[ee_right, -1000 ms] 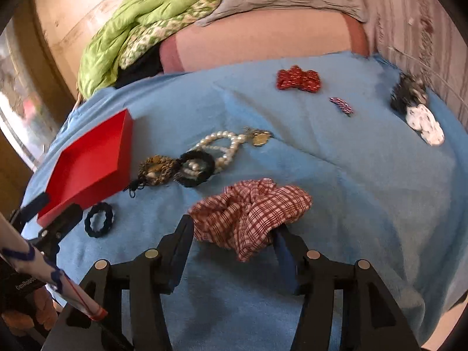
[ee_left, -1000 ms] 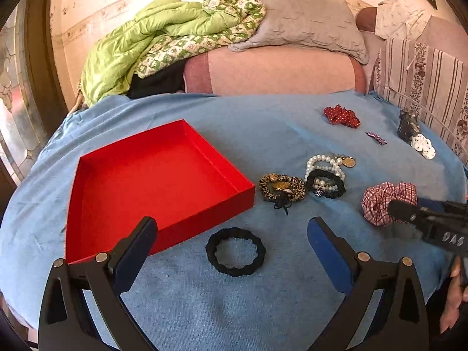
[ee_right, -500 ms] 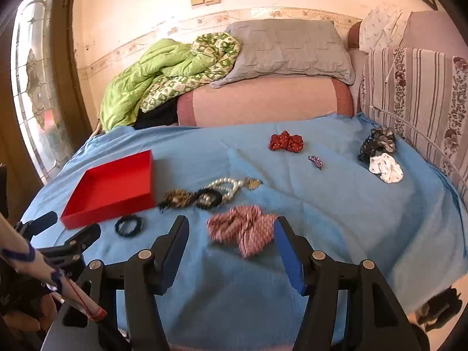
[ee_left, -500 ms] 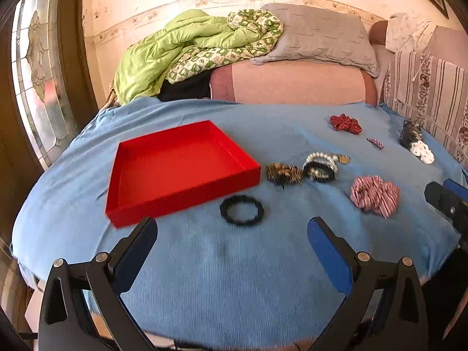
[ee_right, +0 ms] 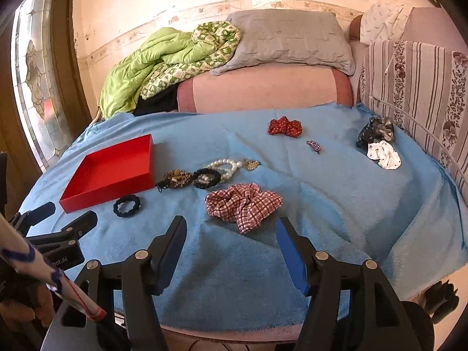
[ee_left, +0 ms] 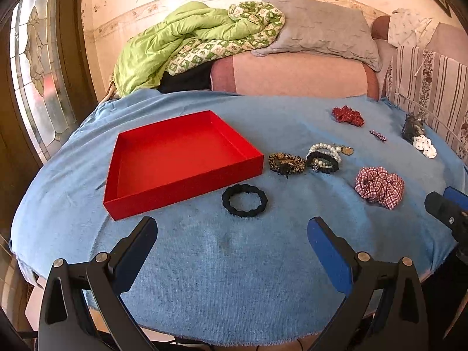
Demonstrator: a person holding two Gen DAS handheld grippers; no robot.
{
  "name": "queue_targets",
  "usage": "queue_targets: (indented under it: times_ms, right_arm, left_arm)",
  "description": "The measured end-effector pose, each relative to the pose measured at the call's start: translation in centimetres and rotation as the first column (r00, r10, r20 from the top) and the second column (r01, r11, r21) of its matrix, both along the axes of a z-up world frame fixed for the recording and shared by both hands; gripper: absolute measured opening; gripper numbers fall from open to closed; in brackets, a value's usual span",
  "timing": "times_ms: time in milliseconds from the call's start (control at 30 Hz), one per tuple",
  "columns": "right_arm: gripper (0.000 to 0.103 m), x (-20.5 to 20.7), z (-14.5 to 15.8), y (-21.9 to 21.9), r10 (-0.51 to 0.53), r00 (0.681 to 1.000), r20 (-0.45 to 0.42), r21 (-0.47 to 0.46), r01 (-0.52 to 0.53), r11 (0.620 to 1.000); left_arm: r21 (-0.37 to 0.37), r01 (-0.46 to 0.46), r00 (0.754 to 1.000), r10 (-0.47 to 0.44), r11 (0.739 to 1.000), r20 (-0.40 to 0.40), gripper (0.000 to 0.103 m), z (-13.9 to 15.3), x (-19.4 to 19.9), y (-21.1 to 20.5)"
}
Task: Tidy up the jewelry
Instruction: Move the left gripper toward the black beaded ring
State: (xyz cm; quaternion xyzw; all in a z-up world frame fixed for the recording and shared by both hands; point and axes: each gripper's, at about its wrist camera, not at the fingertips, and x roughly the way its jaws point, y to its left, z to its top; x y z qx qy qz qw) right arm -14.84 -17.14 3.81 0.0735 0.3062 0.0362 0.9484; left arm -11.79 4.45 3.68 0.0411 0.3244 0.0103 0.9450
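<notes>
Red cardboard tray, empty, on blue cloth; all pieces outside it. Black ring band just beside tray's near wall; leopard scrunchie, black band and pearl bracelet clustered right of tray; checked scrunchie near right gripper; red bow, small clip, dark and white scrunchies farther back. Left gripper spread wide, holding nothing, well short of ring band. Right gripper likewise parted and empty, checked scrunchie just ahead of fingertips, untouched. Likely best practice: nearest piece first, pads lowered either side of bunched fabric, closed gently, lifted clear of cloth, released over tray centre. Snagging cloth along with scrunchie: main risk.
</notes>
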Motion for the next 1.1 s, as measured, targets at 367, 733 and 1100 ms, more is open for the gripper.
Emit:
queue_targets:
  times_ms: [367,733,1100]
  right_arm:
    - [0.068,0.01,-0.28,0.27,0.007,1.000,-0.015,-0.007,-0.007,1.000]
    - [0.068,0.18,-0.46,0.50,0.018,0.999,-0.033,-0.010,-0.018,1.000]
    - [0.068,0.39,-0.71,0.58,0.022,0.999,-0.048,-0.004,-0.022,1.000]
  left_arm:
    - [0.003,0.005,1.000,-0.005,1.000,-0.007,0.102,-0.29,-0.01,0.02]
    - [0.005,0.005,1.000,-0.005,1.000,-0.011,0.102,-0.43,-0.02,0.17]
    - [0.006,0.005,1.000,-0.005,1.000,-0.016,0.102,-0.51,0.02,0.20]
